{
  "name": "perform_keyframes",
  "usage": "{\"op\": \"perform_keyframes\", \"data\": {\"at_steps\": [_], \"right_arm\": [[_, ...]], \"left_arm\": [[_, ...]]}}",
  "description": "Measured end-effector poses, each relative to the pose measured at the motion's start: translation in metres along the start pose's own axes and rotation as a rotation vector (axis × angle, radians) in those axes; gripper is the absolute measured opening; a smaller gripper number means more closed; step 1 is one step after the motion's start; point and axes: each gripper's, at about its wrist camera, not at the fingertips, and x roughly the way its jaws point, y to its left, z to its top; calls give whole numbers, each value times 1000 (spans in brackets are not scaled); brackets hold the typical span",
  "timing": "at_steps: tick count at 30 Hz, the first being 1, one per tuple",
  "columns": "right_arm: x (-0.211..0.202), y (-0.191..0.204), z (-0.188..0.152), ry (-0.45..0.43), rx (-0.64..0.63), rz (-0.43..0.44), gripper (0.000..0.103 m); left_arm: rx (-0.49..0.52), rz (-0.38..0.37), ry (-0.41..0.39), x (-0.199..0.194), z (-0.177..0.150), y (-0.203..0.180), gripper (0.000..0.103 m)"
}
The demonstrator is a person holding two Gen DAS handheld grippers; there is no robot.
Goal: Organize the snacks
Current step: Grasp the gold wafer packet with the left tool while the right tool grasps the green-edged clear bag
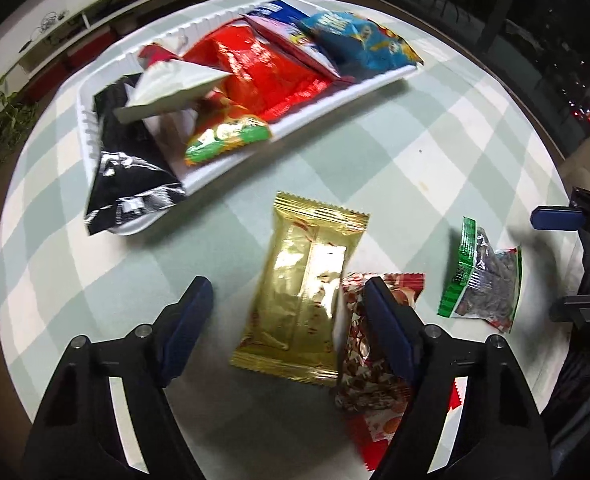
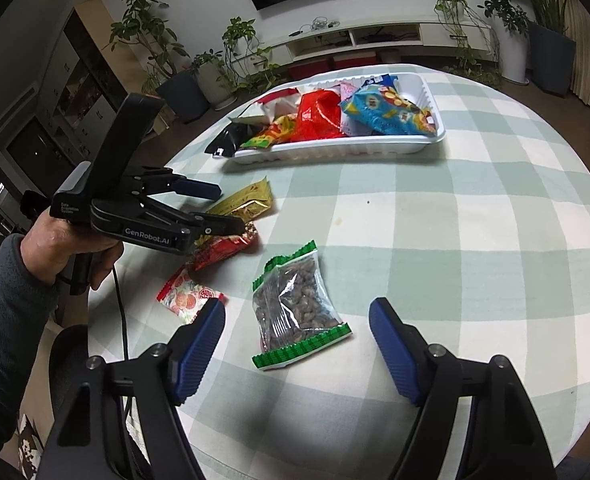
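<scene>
- Left gripper [image 1: 287, 300]: jaws held wide, the gold packet [image 1: 301, 300] seen between them, unpressed.
- Right gripper [image 2: 295, 314]: jaws wide, the nut bag [image 2: 295, 312] between them, untouched.
- The tray [image 2: 335, 152] of snacks is set farther back.

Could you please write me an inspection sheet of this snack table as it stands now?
Surface: round table, green-checked cloth.
Job's things: white tray heaped with snack bags; gold packet, red patterned packet, green-edged nut bag, fruit-print packet loose on cloth.
Clutter: nothing seen.
Grippers: left gripper open, straddling gold packet; right gripper open around nut bag.
Cables: black cable below left hand.
Surroundings: potted plants, media shelf.
</scene>
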Motion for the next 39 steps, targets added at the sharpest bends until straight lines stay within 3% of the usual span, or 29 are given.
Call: {"op": "perform_keyframes", "data": {"at_steps": [3,10,12,18,29,34,39], "right_arm": [[2,1,0,9,-4,1,75],[5,5,-3,23,-25,-14,73],[5,7,-3,27,-31,-19,73],[10,10,-2,52,-58,-44,71],[39,26,7,132,-197,-140,70],[60,38,7,187,-308,-199,63],[63,40,12,209,-329,-207,58]], "left_arm": [[22,1,9,3,2,-3,68],[60,9,25,2,6,-15,34],[59,20,25,2,6,-18,30],[22,26,2,0,-1,-22,29],[-171,-24,-182,-54,-47,0,29],[-260,-64,-256,-75,-74,1,29],[-324,-93,-312,-89,-95,-4,29]]}}
